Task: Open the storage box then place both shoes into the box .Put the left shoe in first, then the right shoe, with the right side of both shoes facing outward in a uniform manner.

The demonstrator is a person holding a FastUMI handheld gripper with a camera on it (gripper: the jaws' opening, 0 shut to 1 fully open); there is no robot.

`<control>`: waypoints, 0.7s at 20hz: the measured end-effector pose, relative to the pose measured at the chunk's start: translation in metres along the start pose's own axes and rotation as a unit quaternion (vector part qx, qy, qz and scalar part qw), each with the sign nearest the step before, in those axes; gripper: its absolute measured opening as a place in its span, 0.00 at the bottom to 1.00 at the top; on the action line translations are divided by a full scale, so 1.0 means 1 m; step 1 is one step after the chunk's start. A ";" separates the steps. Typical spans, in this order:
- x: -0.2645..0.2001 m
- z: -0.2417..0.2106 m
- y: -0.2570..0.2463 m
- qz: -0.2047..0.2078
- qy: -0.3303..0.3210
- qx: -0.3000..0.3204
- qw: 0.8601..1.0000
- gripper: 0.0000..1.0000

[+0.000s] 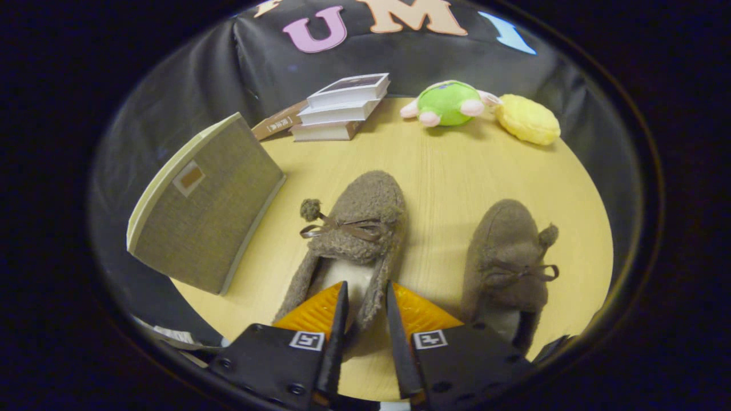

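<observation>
Two brown fuzzy shoes with bows and pom-poms lie on the wooden table [445,165], toes pointing away from me. The left shoe [365,211] is right at my fingers. My gripper [367,298] is shut on the right side wall of its opening, one finger inside the shoe and the other outside. The right shoe [505,245] rests apart, to the right of the fingers. The olive fabric storage box [205,211] stands tilted to the left of the shoes, a broad panel with a small label facing me. I cannot tell whether it is open.
A stack of books [340,108] sits at the back of the table behind the box. A green plush toy [448,103] and a yellow plush toy [528,120] lie at the back right. Bare wood separates the two shoes.
</observation>
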State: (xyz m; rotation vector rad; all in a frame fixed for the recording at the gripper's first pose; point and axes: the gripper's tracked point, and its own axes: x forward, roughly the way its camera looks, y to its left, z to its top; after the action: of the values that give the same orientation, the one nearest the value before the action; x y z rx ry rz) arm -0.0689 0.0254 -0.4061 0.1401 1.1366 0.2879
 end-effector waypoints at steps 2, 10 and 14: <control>0.000 0.001 -0.006 -0.011 0.003 0.012 1.000 0.47; -0.015 0.005 0.005 0.024 0.032 0.179 0.983 0.08; -0.034 0.028 0.022 0.041 0.014 0.211 0.977 0.03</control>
State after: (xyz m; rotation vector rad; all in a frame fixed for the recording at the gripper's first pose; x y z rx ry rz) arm -0.0598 0.0373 -0.3594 0.5604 1.2102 0.1182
